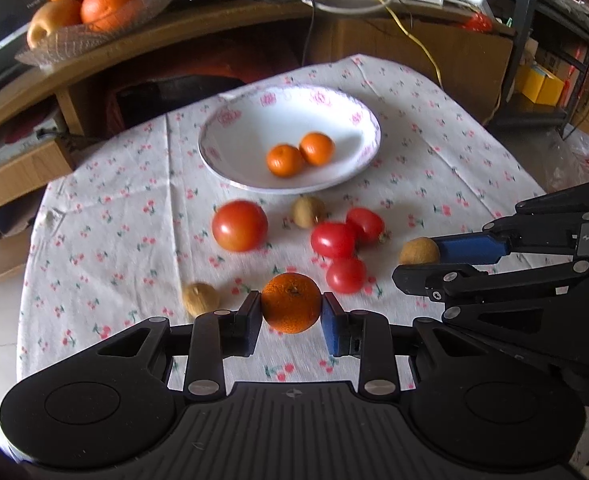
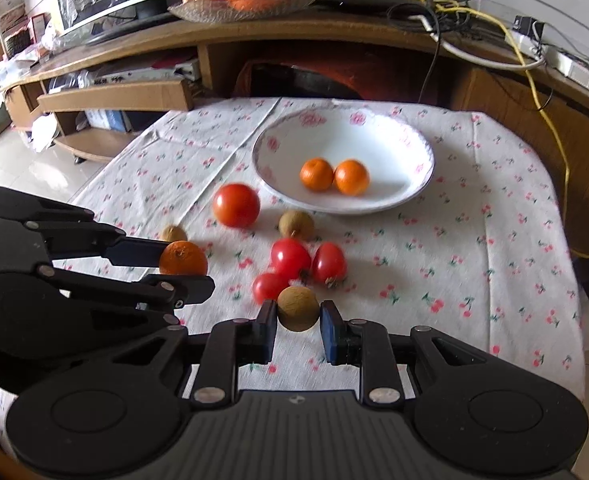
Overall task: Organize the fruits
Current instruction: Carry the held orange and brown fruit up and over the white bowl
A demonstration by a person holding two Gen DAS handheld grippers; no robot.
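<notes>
Plainly — tangerine (image 1: pixel 291 308) in left jaws, longan (image 2: pixel 298 308) in right — no legible writing.

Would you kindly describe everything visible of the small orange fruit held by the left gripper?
The small orange fruit is round, with a dimpled, glossy orange peel and a dark stem scar facing up toward the camera. It looks whole and unpeeled. The left gripper is shut on it, one of the fingers pressing each side. It sits near the front of the floral tablecloth; whether it is lifted or resting cannot be told. No other fruit touches it.
</notes>
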